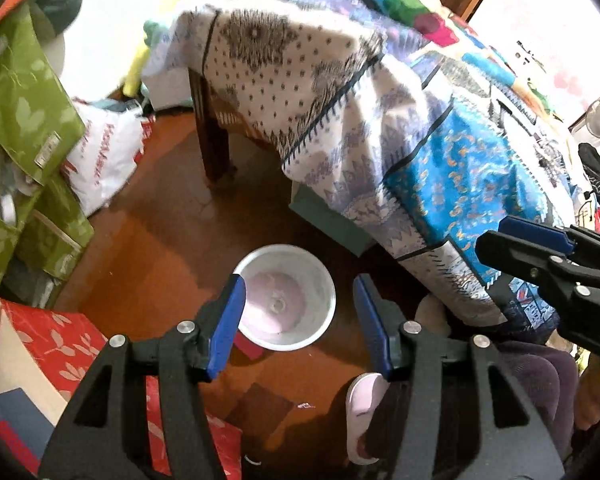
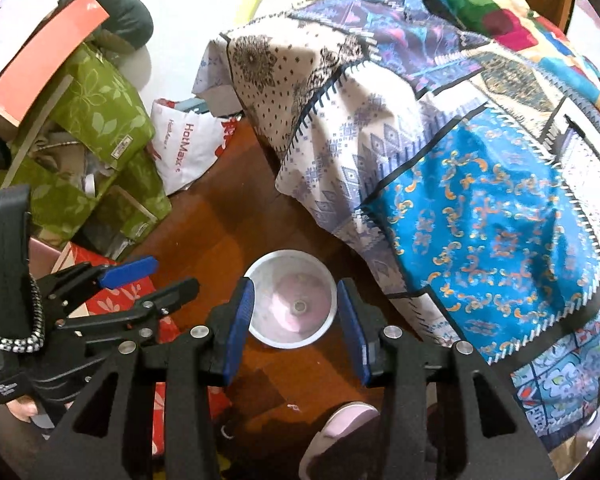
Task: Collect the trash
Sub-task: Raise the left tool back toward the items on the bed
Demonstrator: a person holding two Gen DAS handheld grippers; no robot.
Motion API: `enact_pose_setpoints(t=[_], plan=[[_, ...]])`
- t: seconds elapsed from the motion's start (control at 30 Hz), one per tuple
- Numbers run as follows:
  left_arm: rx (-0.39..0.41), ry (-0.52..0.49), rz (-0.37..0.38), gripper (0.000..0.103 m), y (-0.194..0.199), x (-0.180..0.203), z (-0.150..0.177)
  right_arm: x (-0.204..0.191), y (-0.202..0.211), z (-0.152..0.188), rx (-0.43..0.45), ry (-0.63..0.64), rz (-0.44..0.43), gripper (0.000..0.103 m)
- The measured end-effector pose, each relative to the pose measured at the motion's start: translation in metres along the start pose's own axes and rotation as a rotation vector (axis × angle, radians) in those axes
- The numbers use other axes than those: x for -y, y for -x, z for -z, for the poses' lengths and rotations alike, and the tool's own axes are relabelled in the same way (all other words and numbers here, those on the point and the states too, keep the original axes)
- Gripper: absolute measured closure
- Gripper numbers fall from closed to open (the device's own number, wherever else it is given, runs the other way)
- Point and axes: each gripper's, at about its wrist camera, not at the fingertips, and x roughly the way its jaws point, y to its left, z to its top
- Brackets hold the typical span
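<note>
A white round bin (image 1: 321, 304) stands on the brown wooden floor beside the bed; its bottom looks pale pink, and I cannot tell what lies in it. My left gripper (image 1: 298, 292) hangs over the bin, pointing steeply down, open with nothing between its blue pads. My right gripper (image 2: 296, 294) hovers over the same bin (image 2: 266, 276), also open and empty. Each shows in the other's view: the right gripper (image 1: 532, 240) at the right edge, the left gripper (image 2: 160, 278) at the left. A small white scrap (image 1: 306, 405) lies on the floor nearer to me.
A bed with a patchwork cover (image 1: 440, 152) fills the right and overhangs close to the bin. Green fabric boxes (image 1: 24, 120), a red leaf-patterned box (image 1: 48, 344) and a white printed bag (image 2: 180, 148) crowd the left. A person's pink slipper (image 1: 364, 400) is beside the bin.
</note>
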Motion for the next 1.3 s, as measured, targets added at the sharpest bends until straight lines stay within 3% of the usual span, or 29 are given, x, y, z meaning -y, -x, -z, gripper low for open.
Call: enact_pose_setpoints(t=[0.4,0.77,1.0,1.2,1.3], plan=[[0.214,-0.057,-0.022,0.048,0.105,0.031,0.013,-0.006,0.088,0.027,0.177,0.017,0.027,0.064],[0.402,-0.156,-0.019,0.048,0.186,0.091,0.031,0.001,0.178,0.065,0.390,0.003,0.091,0.064],[0.493,-0.219,0.018,0.047,0.220,0.135,0.034,0.018,0.227,0.085,0.510,-0.035,0.130,0.064],[0.523,-0.248,0.110,0.040,0.232,0.170,0.024,0.044,0.260,0.098,0.601,-0.083,0.183,0.064],[0.540,-0.295,0.117,0.039,0.231,0.196,0.016,0.062,0.277,0.105,0.636,-0.109,0.228,0.063]])
